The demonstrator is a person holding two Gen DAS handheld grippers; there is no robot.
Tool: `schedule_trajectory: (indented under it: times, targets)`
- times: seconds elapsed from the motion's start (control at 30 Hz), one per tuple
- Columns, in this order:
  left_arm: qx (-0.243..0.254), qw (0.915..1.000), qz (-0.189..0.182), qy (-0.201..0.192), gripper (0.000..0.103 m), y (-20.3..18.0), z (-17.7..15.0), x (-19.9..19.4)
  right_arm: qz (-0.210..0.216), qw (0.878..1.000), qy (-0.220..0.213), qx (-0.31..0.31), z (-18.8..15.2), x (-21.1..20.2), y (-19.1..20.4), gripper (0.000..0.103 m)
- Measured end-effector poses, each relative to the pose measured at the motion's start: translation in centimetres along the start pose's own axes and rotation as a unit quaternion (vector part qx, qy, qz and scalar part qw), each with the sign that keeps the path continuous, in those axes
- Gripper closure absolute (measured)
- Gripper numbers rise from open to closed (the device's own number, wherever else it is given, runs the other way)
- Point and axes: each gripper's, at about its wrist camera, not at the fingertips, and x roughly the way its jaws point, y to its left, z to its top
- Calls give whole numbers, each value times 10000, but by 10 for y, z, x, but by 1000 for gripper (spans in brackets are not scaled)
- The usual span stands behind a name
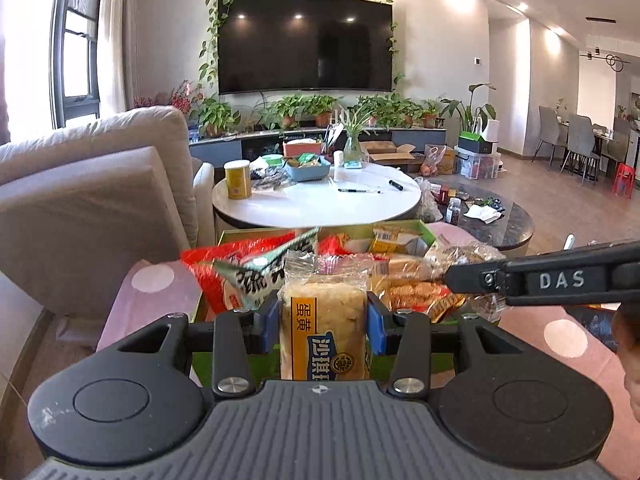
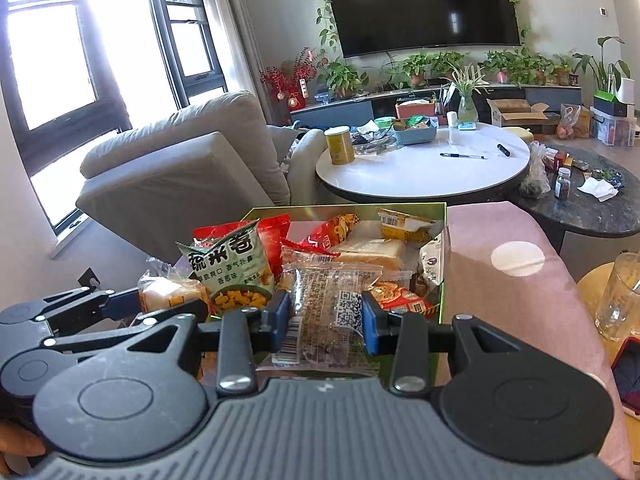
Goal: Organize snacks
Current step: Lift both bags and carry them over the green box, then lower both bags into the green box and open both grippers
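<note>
Holding level over the green snack box (image 2: 443, 248), my left gripper (image 1: 323, 320) clamps a yellow sachima pack (image 1: 324, 332) upright; my right gripper (image 2: 325, 320), just beside it, pinches a clear-wrapped dark snack bar (image 2: 326, 312).

The left gripper (image 1: 323, 322) points forward and its two blue pads (image 1: 270, 322) are closed on a yellow snack pack (image 1: 323, 332), one pad on each side. The right gripper (image 2: 325, 322) also points forward, and its blue pads (image 2: 370, 326) press a clear wrapped snack (image 2: 326, 312) between them. In the left wrist view the right gripper comes in from the right side, near the left one. A bit of a hand (image 1: 630, 344) shows at the right edge there.
</note>
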Motion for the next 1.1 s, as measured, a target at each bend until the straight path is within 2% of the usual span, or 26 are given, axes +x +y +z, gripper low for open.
schedule_trajectory:
  times: [0.2,0.47,0.63,0.87,1.1]
  targets:
    - [17,9999,-109,-81,63,0,17,7,-35,10000,-15,79,13,6,-4,34]
    - [38,9996,-13,-278,63,4,51,18,-6,9994,-215,267,44,10,-18,34]
    - [65,9995,84,-290,63,3,71,40,-79,9990,-211,389,58,23,-26,34]
    - [-61,9999,12,-139,63,3,86,78,-138,9982,60,586,59,50,-39,34]
    - [-13,9996,-2,271,63,0,76,114,-183,9964,376,732,54,74,-45,34]
